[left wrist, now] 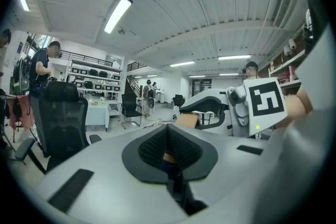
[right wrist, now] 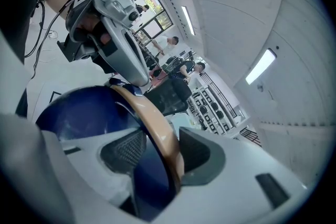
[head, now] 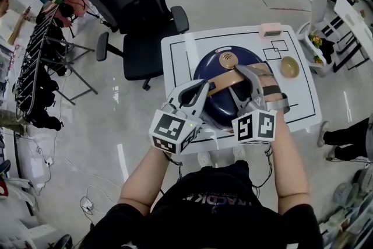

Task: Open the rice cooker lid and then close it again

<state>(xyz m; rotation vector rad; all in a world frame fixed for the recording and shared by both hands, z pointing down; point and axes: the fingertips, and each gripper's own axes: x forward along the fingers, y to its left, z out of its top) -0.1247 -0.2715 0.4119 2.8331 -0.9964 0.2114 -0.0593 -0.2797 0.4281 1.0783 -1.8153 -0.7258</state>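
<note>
Rice cooker (head: 213, 70), navy and round, in the middle of the white table (head: 178, 61). Looks heavy enough to stay put, hard-shelled and glossy, so likely slippery anywhere on the dome. Lid (head: 247, 58) down and level with the body, shut by the look of it; probably swings on a rear hinge behind a latch, stiff at first, then springy. Handle (head: 221, 84), tan and arched over the top: rigid, smooth, narrow enough to pinch, the one sure place to take hold, though likely to raise the whole pot rather than free the lid. No release button in view. Calls for a steady, unhurried pull, not a jerk. Right gripper (head: 242, 81) clamped across that handle, one pad on each side of the tan band. Left gripper (head: 203, 89) pinched fully together on nothing, tips just beside the handle's left end; touching or not, cannot tell.
</note>
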